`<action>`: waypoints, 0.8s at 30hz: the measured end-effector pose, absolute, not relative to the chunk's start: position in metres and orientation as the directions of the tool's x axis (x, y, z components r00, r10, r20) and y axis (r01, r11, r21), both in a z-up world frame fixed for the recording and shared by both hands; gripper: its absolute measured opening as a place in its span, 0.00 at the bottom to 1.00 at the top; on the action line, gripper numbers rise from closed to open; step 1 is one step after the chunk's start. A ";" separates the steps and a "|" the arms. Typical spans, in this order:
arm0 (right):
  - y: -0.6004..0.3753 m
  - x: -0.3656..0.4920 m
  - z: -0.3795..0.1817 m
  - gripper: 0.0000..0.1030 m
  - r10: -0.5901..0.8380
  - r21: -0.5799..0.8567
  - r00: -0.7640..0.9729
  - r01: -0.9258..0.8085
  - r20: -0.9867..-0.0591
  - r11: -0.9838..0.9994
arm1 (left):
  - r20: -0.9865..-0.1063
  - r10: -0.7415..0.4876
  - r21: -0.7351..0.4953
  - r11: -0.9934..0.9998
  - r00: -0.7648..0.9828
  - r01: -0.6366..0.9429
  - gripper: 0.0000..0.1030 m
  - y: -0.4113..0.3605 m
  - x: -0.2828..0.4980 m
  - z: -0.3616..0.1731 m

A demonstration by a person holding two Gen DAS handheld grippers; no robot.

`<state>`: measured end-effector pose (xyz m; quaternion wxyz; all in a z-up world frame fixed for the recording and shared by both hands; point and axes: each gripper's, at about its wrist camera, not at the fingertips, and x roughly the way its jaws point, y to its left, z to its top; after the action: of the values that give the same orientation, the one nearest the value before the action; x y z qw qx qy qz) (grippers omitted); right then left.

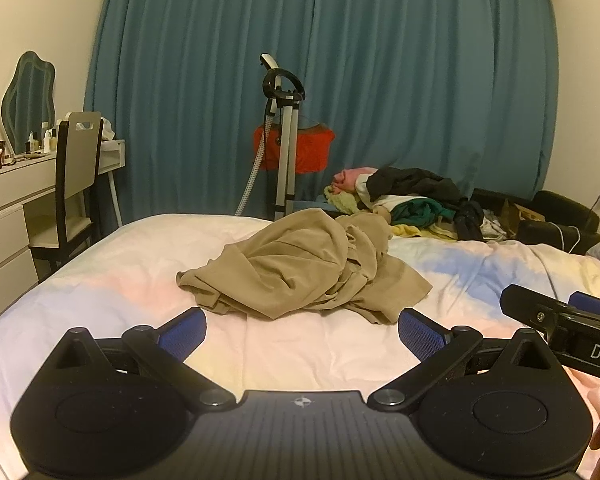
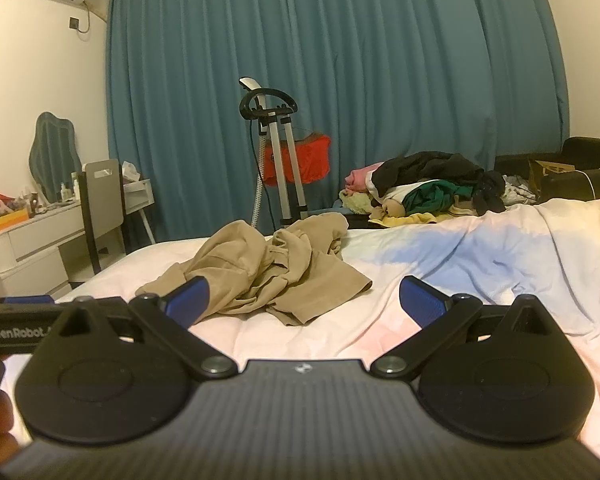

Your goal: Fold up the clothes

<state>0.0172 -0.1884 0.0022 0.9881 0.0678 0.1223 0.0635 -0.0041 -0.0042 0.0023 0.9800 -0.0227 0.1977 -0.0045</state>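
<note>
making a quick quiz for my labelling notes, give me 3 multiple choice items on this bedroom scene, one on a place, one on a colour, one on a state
1. Where does the beige garment lie?
A. on the chair
B. crumpled on the bed
C. hung on the steamer stand

2. What colour are the curtains?
A. teal blue
B. yellow
C. white

3. How do the left gripper and right gripper stand?
A. both shut on cloth
B. one open, one shut
C. both open, holding nothing

Answers:
1 B, it sits in a heap on the pastel bedcover.
2 A, teal folds fill the back wall.
3 C, the blue pads stand wide apart over bare sheet.
</note>
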 end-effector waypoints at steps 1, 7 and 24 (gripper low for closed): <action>-0.188 0.017 0.002 1.00 0.142 0.148 0.962 -0.109 -0.234 0.983 | -0.387 -0.018 -0.046 0.999 0.922 0.000 1.00 -0.004 -0.004 0.002; -0.187 0.017 0.001 1.00 0.137 0.138 0.964 -0.107 -0.227 0.985 | -0.385 -0.014 -0.040 0.999 0.923 -0.001 1.00 -0.004 -0.004 0.001; -0.191 0.012 0.008 1.00 0.081 0.151 0.988 -0.060 -0.135 0.987 | -0.270 0.033 -0.104 0.993 0.962 -0.064 1.00 -0.001 -0.017 -0.005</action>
<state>0.0124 -0.1915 0.0079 0.9942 0.0737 0.0703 0.0355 -0.0174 -0.0010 -0.0054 0.9889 -0.0560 0.1352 0.0245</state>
